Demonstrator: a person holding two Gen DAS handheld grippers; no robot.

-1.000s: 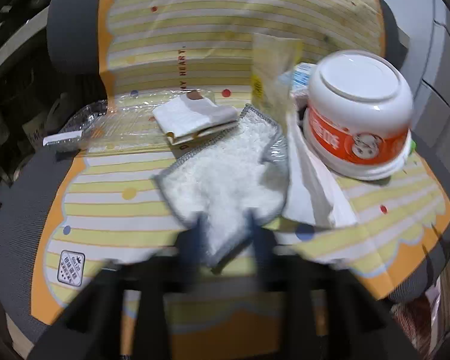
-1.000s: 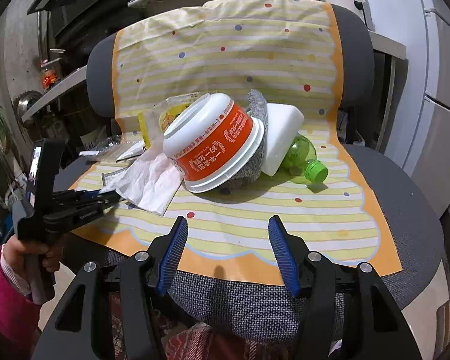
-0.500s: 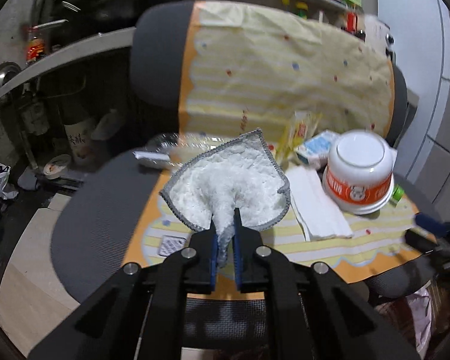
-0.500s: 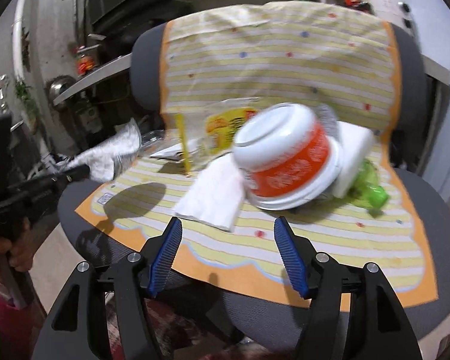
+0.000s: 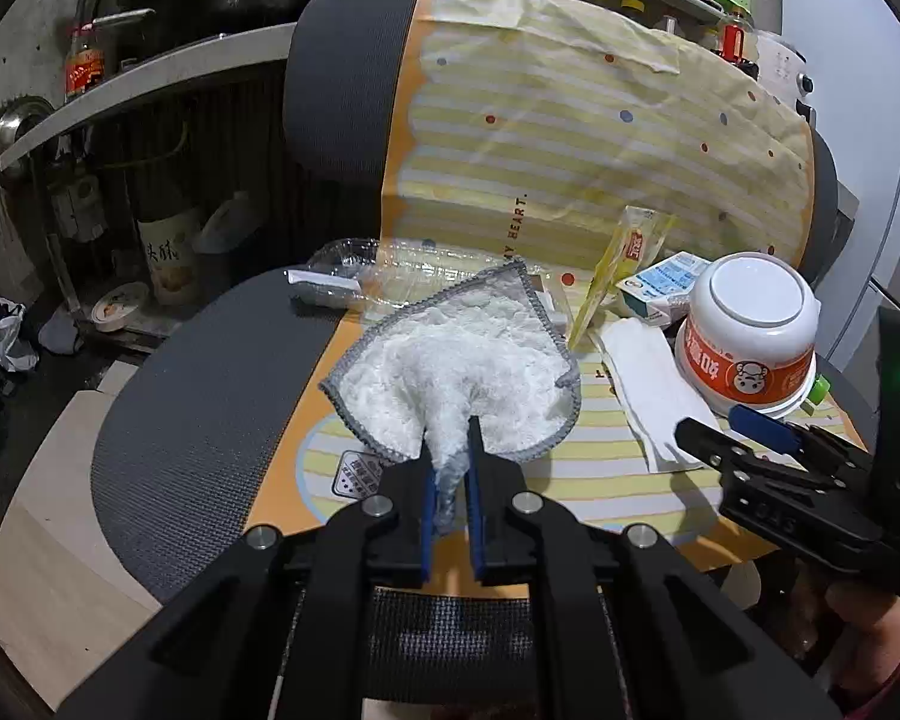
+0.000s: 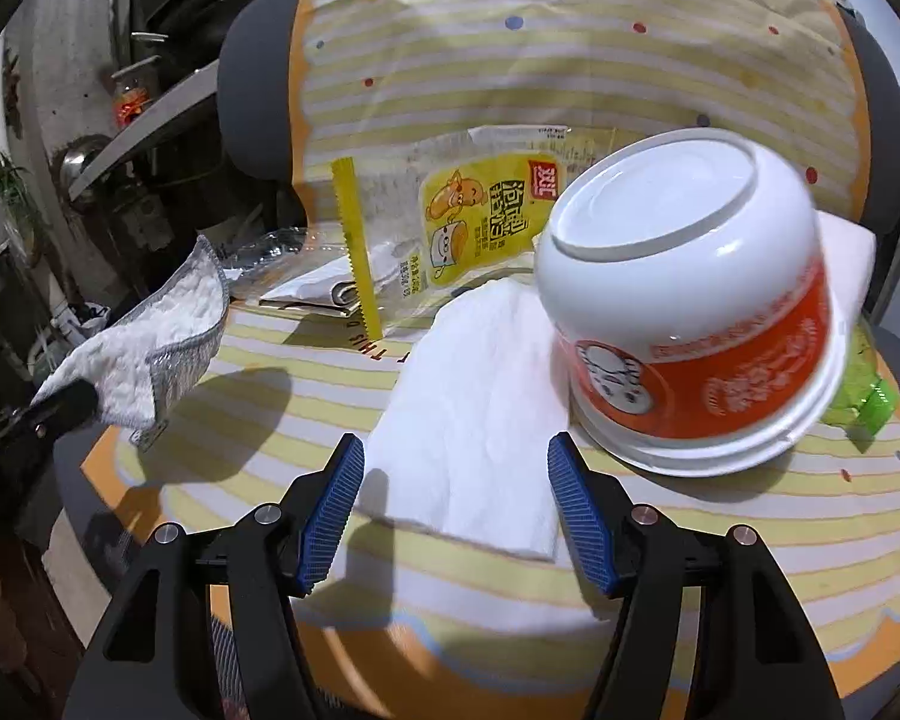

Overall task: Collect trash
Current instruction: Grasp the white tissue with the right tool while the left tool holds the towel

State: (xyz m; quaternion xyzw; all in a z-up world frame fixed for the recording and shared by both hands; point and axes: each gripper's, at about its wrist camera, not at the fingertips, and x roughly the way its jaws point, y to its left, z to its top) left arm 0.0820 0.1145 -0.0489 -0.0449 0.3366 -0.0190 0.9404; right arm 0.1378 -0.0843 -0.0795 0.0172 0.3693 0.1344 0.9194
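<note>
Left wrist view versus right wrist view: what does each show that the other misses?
Only the left wrist view shows the left tongs shut on the white cloth and the blue-and-white carton. Only the right wrist view shows the right tongs open over the white napkin and the wrapper's printed face. Both show the upturned bowl.

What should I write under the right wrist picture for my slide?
Open right hand-held gripper over a white napkin, beside an upside-down noodle bowl.

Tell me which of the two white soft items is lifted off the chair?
The fluffy cloth with the grey edge, pinched in the left gripper. The flat white napkin lies on the mat beside the overturned bowl.
</note>
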